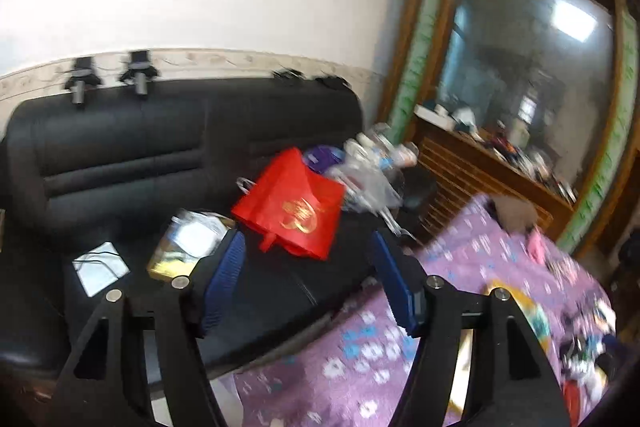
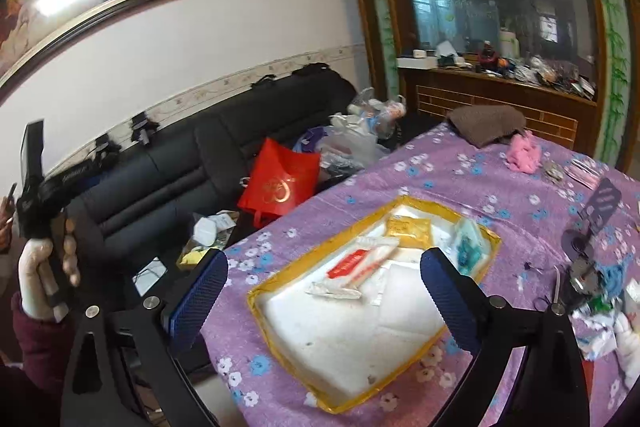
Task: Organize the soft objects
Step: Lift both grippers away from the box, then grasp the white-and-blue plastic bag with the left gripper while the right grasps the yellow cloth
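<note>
cloth (image 2: 460, 187): purple, white and blue flowers
tray (image 2: 494, 241): yellow rim, white inside, between the fingers
bag (image 2: 280, 183): red, gold emblem
sofa (image 2: 168, 171): black
fingers (image 2: 200, 291): blue

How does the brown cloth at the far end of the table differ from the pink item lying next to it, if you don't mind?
The brown cloth is a dull brown, while the pink item is bright pink. The brown cloth is clearly larger and lies in a broad, flattish heap; the pink item is a small, fluffy, crumpled clump. The brown cloth sits at the table's far edge; the pink item lies just nearer the camera. Both look soft and rest on the purple floral tablecloth.
</note>
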Demonstrator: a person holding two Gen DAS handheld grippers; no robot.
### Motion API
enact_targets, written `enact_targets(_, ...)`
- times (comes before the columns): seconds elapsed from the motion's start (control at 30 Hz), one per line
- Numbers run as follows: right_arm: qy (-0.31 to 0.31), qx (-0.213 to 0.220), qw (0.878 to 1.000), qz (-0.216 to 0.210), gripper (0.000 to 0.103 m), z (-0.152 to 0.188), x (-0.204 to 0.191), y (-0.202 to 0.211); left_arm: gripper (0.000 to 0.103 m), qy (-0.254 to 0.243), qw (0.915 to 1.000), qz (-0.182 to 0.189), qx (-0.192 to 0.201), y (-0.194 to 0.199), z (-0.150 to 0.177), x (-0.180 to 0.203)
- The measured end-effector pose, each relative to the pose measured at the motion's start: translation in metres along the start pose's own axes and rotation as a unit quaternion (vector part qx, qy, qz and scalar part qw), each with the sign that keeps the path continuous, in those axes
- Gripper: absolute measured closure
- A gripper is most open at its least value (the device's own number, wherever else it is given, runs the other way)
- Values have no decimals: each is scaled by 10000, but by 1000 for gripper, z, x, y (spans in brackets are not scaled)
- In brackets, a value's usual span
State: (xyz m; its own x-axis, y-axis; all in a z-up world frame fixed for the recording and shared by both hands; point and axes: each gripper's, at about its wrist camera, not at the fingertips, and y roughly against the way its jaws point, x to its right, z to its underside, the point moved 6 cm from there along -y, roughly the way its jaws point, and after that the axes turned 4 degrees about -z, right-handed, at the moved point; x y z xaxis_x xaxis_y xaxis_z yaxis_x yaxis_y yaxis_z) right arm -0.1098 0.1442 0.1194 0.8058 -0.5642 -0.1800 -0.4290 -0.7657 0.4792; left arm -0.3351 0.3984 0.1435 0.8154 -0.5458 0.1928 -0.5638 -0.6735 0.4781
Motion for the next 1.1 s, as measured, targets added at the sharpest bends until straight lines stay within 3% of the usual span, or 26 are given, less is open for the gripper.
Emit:
enact_targets(0.17, -386, -57, 9987, 315, 4, 15, 33, 29, 38, -207, 9982, 502, -259, -6, 16, 37)
enact_targets(0.3, -547, -137, 9960, 687, 4, 33, 65, 52, 38, 126, 9997, 185, 125, 9, -10, 14)
enact_targets(0.4, -969, -139, 9906, 959, 4, 50, 101, 71, 33, 142, 9996, 103, 243, 16, -12, 13)
enact_targets(0.5, -1640, -23, 9802, 1108, 4, 67, 144, 91, 32, -341, 9984, 449, 70, 13, 9, 53)
enact_targets(0.53, -1849, 18, 9757, 1178, 4, 73, 157, 97, 32, -619, 9951, 754, -145, 9, 25, 81)
enact_targets(0.6, -2186, 91, 9664, 1352, 5, 86, 182, 111, 32, -960, 9853, 1287, -587, 4, 52, 123)
enact_targets(0.67, -2368, 141, 9589, 1559, 5, 96, 202, 125, 32, -1376, 9613, 2011, -1288, -1, 94, 178)
enact_targets(0.83, -2705, 275, 9435, 1892, 5, 115, 232, 157, 32, -2210, 9174, 2706, -1906, 12, 164, 257)
enact_targets(0.93, -2898, 403, 9345, 2025, 5, 119, 246, 170, 32, -2494, 9014, 2850, -2098, 19, 189, 280)
enact_targets(1.1, -3067, 425, 9271, 2109, 5, 126, 270, 174, 32, -2681, 8909, 2841, -2317, 20, 208, 290)
